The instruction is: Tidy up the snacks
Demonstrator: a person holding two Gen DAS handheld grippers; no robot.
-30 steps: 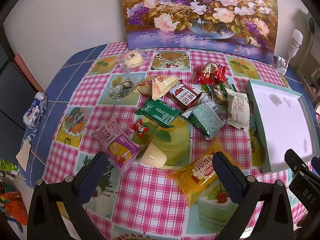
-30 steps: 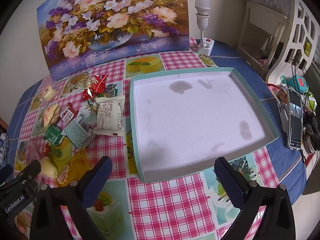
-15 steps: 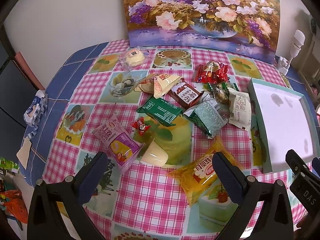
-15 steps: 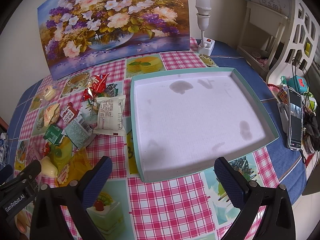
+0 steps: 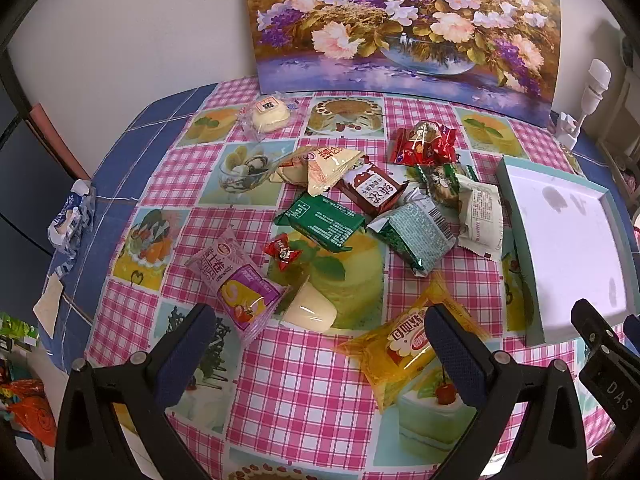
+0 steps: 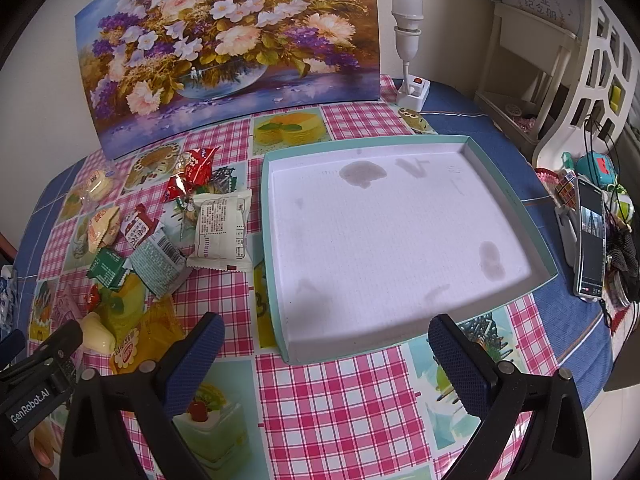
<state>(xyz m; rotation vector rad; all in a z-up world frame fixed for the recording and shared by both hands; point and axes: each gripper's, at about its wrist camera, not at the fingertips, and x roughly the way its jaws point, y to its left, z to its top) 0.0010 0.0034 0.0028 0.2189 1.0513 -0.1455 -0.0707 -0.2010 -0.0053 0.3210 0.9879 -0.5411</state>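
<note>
Tablecloth (image 5: 304, 384) view barely shifted since earlier — left gripper (image 5: 316, 344), right gripper (image 6: 324, 348) still spread wide, empty; snacks (image 5: 376, 208) unmoved.

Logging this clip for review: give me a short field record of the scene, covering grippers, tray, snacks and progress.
left gripper: open, holding nothing, above the near snacks
right gripper: open, holding nothing, at the tray's near edge
tray: teal rim, white stained floor, no snacks inside
snacks: loose on the tablecloth, left of the tray
nearest left gripper: yellow packet, pink packet
nearest tray: white packet
progress: nothing sorted yet
</note>
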